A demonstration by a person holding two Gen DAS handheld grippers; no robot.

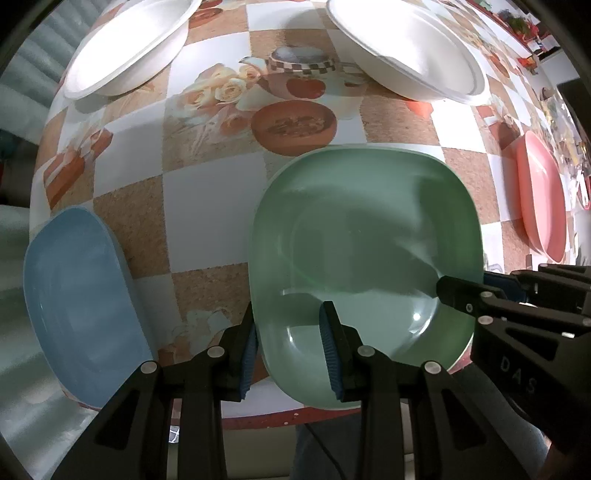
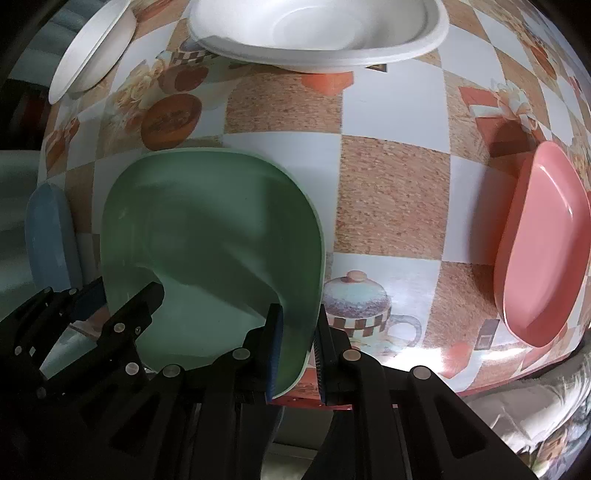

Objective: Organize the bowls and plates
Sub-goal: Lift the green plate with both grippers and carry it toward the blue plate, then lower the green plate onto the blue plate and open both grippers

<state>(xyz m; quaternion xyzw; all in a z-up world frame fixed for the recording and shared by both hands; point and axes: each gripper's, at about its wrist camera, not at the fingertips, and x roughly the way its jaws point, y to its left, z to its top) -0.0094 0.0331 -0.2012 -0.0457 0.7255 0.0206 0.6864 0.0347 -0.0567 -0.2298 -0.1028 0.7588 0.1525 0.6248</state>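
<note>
Two claws point down: left claw [image 1: 290, 349] and right claw [image 2: 299, 350] each pinch green plate [image 1: 364, 236] rim.

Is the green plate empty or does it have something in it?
Empty. The green plate shows only its bare glossy inside with shadows and glare in both views; no food or dish lies in it.

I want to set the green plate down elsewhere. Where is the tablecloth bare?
Widest bare stretch: between the green plate and pink plate, below the white bowl. A narrower strip separates the green plate from the blue plate. The near edge is crowded by both hand-held grippers.
</note>
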